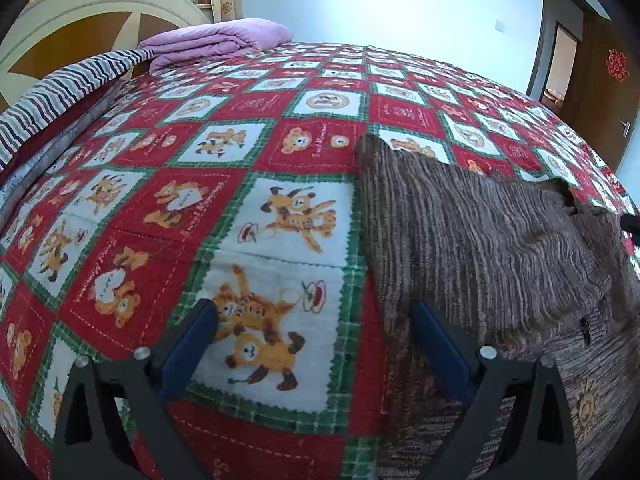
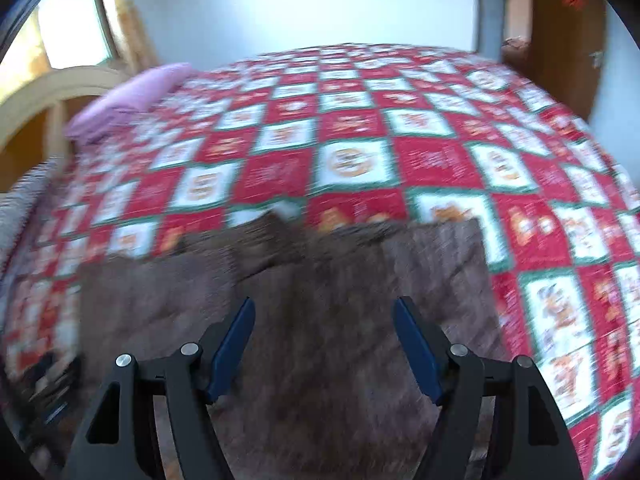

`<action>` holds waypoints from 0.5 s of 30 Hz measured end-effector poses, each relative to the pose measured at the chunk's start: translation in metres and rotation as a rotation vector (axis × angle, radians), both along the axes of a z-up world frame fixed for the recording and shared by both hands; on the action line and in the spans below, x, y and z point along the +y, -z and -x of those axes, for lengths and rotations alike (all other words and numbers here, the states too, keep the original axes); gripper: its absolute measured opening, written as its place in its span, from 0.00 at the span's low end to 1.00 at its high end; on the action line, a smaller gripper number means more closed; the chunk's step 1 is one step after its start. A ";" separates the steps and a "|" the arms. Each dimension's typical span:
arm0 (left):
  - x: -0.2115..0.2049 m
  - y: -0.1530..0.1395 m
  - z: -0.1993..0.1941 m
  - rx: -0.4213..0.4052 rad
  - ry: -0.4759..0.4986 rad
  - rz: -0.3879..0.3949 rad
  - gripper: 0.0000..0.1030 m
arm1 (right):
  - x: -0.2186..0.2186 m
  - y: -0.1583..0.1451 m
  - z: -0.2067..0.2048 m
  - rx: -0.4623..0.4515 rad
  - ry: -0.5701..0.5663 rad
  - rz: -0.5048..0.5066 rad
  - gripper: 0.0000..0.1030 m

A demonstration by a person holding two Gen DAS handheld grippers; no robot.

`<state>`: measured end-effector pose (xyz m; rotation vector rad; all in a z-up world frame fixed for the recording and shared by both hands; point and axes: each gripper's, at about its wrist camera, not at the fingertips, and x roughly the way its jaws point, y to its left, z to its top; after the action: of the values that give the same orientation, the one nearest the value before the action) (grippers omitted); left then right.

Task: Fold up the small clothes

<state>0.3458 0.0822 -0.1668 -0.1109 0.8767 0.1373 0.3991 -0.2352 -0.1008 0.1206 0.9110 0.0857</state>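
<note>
The left gripper [image 1: 314, 312] gapes wide with nothing held, its right finger at the edge of a brown ribbed knit garment [image 1: 480, 240]. The right gripper [image 2: 324, 312] stands open and empty over the same garment [image 2: 320, 280], which lies part-folded, streaky and rumpled on the red bear-print bedspread [image 1: 200, 200]. Beyond, a folded purple blanket [image 1: 212, 40] rests near the headboard [image 1: 80, 4].

garment [image 1: 480, 240] flat on bedspread [image 1: 240, 140]; blanket [image 1: 216, 40] folded behind.
</note>
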 end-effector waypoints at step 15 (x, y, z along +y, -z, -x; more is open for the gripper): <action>0.003 0.000 0.000 -0.003 0.000 0.023 0.99 | 0.055 0.040 0.033 0.085 -0.202 -0.082 0.05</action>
<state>0.3461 0.0853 -0.1667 -0.1325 0.8756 0.1275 0.3665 -0.1800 -0.1406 0.1090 1.0027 0.3075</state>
